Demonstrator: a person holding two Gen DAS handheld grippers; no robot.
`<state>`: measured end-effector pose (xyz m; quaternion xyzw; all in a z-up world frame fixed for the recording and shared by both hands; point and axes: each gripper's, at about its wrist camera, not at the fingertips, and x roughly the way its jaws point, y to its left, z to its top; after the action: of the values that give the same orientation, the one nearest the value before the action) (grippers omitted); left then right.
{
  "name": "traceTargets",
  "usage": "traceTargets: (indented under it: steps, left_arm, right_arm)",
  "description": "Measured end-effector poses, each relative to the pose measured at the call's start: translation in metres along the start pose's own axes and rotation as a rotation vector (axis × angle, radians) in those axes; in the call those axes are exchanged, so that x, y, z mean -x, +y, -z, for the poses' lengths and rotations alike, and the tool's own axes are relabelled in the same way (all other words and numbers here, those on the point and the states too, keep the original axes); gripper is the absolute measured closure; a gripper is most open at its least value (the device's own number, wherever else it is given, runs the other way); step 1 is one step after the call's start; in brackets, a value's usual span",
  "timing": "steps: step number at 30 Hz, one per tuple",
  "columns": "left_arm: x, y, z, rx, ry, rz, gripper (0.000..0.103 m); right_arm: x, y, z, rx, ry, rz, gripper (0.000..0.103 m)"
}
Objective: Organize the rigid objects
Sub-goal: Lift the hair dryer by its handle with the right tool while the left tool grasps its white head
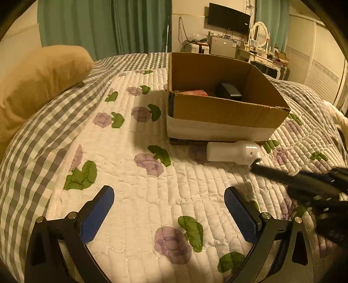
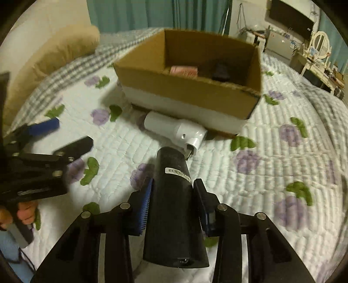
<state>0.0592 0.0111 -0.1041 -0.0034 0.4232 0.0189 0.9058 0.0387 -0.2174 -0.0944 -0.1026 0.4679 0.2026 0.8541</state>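
Note:
My right gripper (image 2: 174, 193) is shut on the black handle (image 2: 174, 196) of a device with a white cylindrical head (image 2: 174, 130). The white head (image 1: 233, 152) lies on the quilt against the front of an open cardboard box (image 2: 187, 91). Inside the box are a pink item (image 2: 183, 70) and a black item (image 2: 220, 71). My left gripper (image 1: 168, 202) is open and empty, low over the quilt, left of the handle (image 1: 282, 176). The left gripper also shows at the left of the right wrist view (image 2: 65, 137).
The quilt (image 1: 130, 174) has purple flowers and green leaves and covers a bed with a checked sheet (image 1: 32, 141). A tan pillow (image 1: 39, 76) lies at the left. A dresser with a mirror (image 1: 261, 37) and a TV (image 1: 228, 20) stand beyond the bed.

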Motion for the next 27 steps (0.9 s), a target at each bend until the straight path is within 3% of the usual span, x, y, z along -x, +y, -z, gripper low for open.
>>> traceTargets:
  steps: [9, 14, 21, 27]
  left_arm:
    - [-0.019, -0.038, -0.015, -0.054, 0.019, 0.046, 0.000]
    - [-0.046, -0.068, -0.024, -0.092, 0.080, 0.114, 0.000]
    - [-0.077, -0.087, -0.037, -0.089, 0.095, 0.114, 0.000]
    - [-0.106, -0.089, -0.046, -0.051, 0.119, 0.161, 0.000]
  right_arm:
    - [0.015, -0.054, -0.014, -0.133, -0.068, 0.067, 0.066]
    - [0.009, -0.078, -0.019, -0.180, -0.076, 0.099, 0.066]
    - [0.001, -0.093, -0.023, -0.212, -0.080, 0.078, 0.066]
    - [-0.003, -0.101, -0.020, -0.254, -0.071, 0.035, 0.066]
